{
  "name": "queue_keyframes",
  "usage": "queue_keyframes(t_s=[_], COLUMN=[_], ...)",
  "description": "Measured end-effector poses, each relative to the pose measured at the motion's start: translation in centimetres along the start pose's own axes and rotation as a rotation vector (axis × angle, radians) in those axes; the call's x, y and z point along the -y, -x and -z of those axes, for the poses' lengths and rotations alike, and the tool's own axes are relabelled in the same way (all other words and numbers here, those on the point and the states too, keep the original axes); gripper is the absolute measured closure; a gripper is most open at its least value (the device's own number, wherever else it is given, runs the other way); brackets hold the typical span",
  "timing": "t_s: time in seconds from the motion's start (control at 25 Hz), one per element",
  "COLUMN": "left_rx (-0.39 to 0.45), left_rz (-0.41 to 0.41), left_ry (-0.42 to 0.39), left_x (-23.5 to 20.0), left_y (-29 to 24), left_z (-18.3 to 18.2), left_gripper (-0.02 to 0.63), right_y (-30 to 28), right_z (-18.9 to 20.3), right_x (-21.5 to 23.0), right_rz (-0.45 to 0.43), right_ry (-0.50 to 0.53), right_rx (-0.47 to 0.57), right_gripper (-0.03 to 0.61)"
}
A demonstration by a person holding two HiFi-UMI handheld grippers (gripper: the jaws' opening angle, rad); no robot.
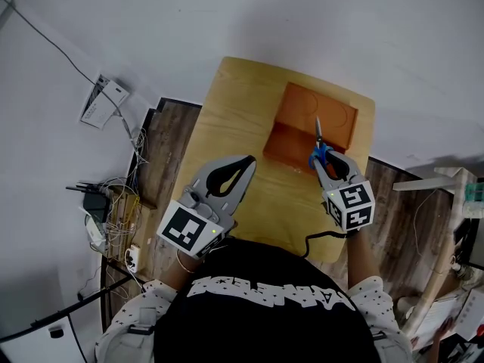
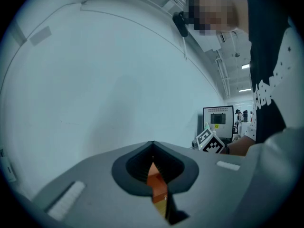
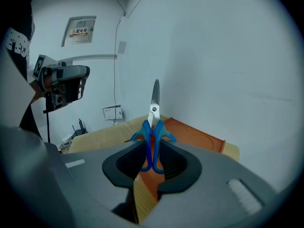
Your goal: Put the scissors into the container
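Two jaws of my right gripper (image 1: pixel 325 165) pinch the scissors (image 1: pixel 318 138); I should lower them gently into the container (image 1: pixel 336 112). My left gripper (image 1: pixel 246 162) is closed, empty.

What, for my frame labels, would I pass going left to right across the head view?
tangle of cables on the floor → left gripper, shut and empty → right gripper, shut on the scissors. The orange container overlaps the right gripper's span, so it is left out.
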State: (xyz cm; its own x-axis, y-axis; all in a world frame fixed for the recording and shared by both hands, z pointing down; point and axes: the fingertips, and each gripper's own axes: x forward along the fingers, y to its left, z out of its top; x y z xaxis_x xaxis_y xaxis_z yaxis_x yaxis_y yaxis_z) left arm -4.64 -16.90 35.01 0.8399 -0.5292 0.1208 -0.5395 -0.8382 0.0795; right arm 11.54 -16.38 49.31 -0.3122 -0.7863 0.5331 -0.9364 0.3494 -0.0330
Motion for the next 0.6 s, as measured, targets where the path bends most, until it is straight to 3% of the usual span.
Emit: queue_keyframes(t_s=[0.6], left_rx=[-0.013], left_rz=[-0.057], left_ry=[0.011], left_x=[-1.4], left_y=[1.5], left_z=[0.2], left_gripper=[0.614], right_y=[-3.2], right_z=[3.1], right_x=[0.3], right_rz=[-0.011], right_ry=[0.117], right_rx=[-0.160], right_gripper=[0.476])
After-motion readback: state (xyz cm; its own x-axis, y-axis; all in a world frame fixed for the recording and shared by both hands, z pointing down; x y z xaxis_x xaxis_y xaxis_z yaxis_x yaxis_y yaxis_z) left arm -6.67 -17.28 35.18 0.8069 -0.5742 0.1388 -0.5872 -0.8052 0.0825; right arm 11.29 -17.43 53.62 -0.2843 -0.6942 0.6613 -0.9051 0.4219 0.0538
